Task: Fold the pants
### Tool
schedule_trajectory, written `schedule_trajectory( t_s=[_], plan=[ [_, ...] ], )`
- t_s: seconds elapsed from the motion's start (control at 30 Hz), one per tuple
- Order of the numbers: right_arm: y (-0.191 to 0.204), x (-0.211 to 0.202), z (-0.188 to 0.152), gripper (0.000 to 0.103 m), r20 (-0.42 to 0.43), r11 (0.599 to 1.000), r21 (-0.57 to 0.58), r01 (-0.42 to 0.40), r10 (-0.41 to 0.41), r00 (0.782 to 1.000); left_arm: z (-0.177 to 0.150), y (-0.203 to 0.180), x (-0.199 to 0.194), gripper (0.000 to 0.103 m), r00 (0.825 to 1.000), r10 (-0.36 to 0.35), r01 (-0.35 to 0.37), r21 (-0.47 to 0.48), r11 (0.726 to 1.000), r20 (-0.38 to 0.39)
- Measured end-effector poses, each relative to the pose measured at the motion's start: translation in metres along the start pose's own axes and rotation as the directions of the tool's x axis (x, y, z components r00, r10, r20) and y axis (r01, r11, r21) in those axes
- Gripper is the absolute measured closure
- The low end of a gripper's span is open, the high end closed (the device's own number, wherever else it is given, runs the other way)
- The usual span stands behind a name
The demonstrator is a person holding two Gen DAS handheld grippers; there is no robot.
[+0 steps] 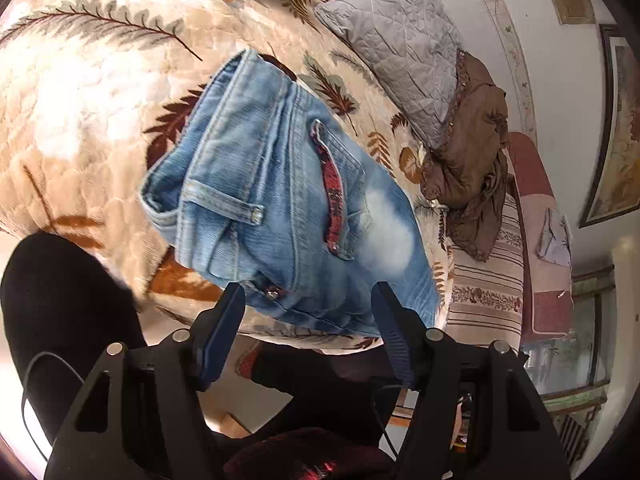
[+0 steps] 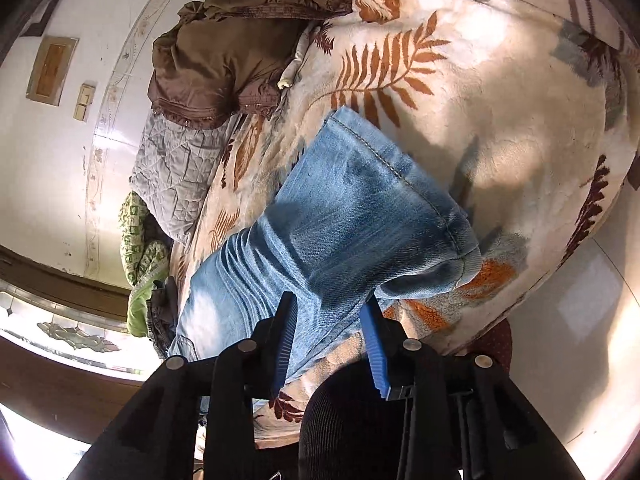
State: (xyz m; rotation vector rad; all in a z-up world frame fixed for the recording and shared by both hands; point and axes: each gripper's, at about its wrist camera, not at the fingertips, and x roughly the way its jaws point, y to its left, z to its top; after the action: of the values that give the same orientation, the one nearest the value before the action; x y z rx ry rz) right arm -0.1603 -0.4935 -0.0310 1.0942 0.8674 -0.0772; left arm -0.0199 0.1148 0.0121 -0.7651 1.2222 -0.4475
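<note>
Faded denim pants (image 1: 280,200) lie on a plush fleece blanket (image 1: 80,100).

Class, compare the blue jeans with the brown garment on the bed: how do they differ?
The jeans are pale blue denim, laid flat and partly folded on the leaf-print blanket. The brown garment is shiny, thin-looking cloth, crumpled in a heap beside the grey quilted pillow. Both lie on the bed.

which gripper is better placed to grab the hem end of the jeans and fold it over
Right. The right gripper hangs open just short of the jeans leg, whose hem lies ahead of it. The left gripper faces the waistband end.
</note>
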Motion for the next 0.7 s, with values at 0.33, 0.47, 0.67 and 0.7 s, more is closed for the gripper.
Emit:
schedule_trajectory(
  t_s=[0.33,0.47,0.67,0.7],
  plan=[
    [-0.012,0.016,0.008,0.066,0.018,0.995,0.1,-0.026,0.024,1.0,0.009,-0.019,0.072,0.051,0.989,0.126,-0.123,0.031,0.992,-0.078],
    [0.004,0.011,0.013,0.1,0.043,0.996,0.015,-0.087,0.086,0.995,0.016,-0.022,0.064,0.089,0.991,0.109,-0.108,0.011,0.994,-0.072],
    [-0.018,0.012,0.013,0.091,-0.032,0.999,0.019,0.038,-0.037,0.999,0.001,0.006,0.07,0.089,0.968,0.214,-0.21,0.048,0.977,-0.131],
    [-0.028,0.013,0.011,0.091,-0.043,0.997,0.052,0.05,-0.048,0.998,0.0,0.014,0.074,0.089,0.968,0.192,-0.192,0.016,0.981,-0.161]
  ],
)
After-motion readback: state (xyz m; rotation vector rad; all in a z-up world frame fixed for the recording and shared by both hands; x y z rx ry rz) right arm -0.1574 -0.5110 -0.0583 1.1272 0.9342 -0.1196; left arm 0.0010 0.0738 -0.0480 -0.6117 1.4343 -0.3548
